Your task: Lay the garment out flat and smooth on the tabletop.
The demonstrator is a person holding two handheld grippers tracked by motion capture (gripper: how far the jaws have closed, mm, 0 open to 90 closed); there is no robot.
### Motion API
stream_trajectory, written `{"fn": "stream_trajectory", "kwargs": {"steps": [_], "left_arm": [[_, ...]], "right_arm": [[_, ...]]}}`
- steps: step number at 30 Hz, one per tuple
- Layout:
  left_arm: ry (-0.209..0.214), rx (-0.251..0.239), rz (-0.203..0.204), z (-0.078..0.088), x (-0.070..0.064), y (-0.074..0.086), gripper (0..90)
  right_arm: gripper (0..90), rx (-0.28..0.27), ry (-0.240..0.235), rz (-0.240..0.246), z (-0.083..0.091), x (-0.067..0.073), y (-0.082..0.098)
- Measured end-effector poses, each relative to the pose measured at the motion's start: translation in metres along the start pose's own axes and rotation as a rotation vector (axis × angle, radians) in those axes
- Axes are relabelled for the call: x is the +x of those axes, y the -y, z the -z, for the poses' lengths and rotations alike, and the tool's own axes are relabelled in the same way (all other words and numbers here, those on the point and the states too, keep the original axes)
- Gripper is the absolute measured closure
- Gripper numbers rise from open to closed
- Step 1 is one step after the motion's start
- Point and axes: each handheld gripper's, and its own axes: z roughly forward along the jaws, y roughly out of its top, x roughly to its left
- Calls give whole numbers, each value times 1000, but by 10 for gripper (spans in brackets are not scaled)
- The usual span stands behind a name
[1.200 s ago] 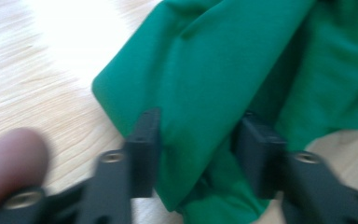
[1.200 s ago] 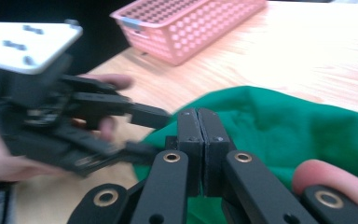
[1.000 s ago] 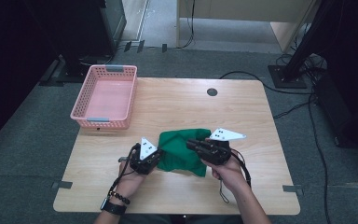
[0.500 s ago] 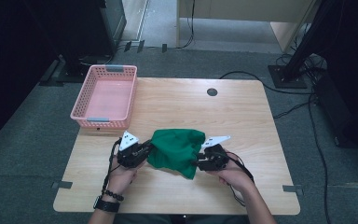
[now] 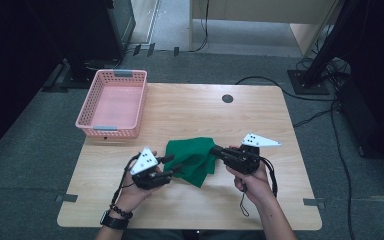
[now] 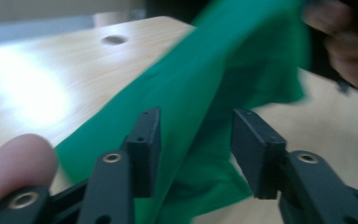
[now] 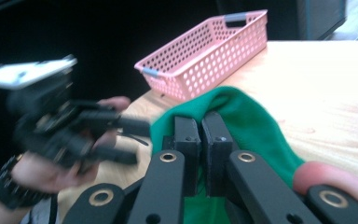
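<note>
Two grips differ: my right gripper [image 7: 200, 154] clamps the green cloth [image 5: 192, 157]; my left gripper [image 6: 196, 154], jaws just opening, stands apart. I re-pinch low.

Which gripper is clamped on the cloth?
The right gripper: its fingers are pinched shut on the green cloth. The left gripper has just been opening, cloth loose between.
</note>
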Motion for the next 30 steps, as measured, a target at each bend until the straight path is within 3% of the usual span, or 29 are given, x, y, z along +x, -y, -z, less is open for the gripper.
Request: {"fn": "stream_trajectory", "kwargs": {"steps": [1,2,4,5,6,7,8,9,10,13,16,17,20,23,25,26,27,28,30], "left_arm": [[0,0,0,0,0,0,494],[9,36,-32,-10,-12,1,492],[-3,62,-54,-15,-17,3,461],[-23,113,-95,-26,-25,9,431],[-48,144,-107,-32,-28,12,394],[-48,144,-107,-32,-28,12,369],[-126,190,-101,-41,-28,15,365],[-156,201,-88,-43,-27,17,367],[-187,206,-79,-44,-25,19,401],[-213,190,-51,-39,-16,21,629],[-157,168,-37,-28,-8,17,802],[-157,168,-37,-28,-8,17,839],[-52,131,-13,-14,0,8,876],[55,71,36,0,10,-8,881],[75,51,45,2,16,-23,879],[71,55,53,0,20,-29,877],[47,68,77,-5,26,-39,876],[-12,85,126,-17,37,-50,867],[-177,129,258,-41,62,-62,713]], "right_arm": [[878,-1,6,1,0,2,0],[878,0,7,2,-1,4,0],[877,-3,5,-3,-2,6,0],[877,-6,15,-7,-3,10,-1],[877,-9,15,-11,-4,11,-1],[877,-6,9,-13,-4,13,-1],[876,0,0,-10,-5,14,-2],[876,7,-9,-8,-5,16,-2],[875,11,-16,-3,-5,18,-2],[875,17,-24,7,-6,21,-2],[874,11,2,15,-5,20,-3],[874,11,2,15,-5,20,-3],[874,-8,44,11,-1,19,-5],[874,-36,79,33,6,21,-16],[874,-56,90,59,11,23,-27],[874,-68,119,68,13,23,-36],[874,-71,151,68,12,22,-42],[872,-66,208,73,8,18,-51],[811,-26,387,114,-13,-4,-69]]}}
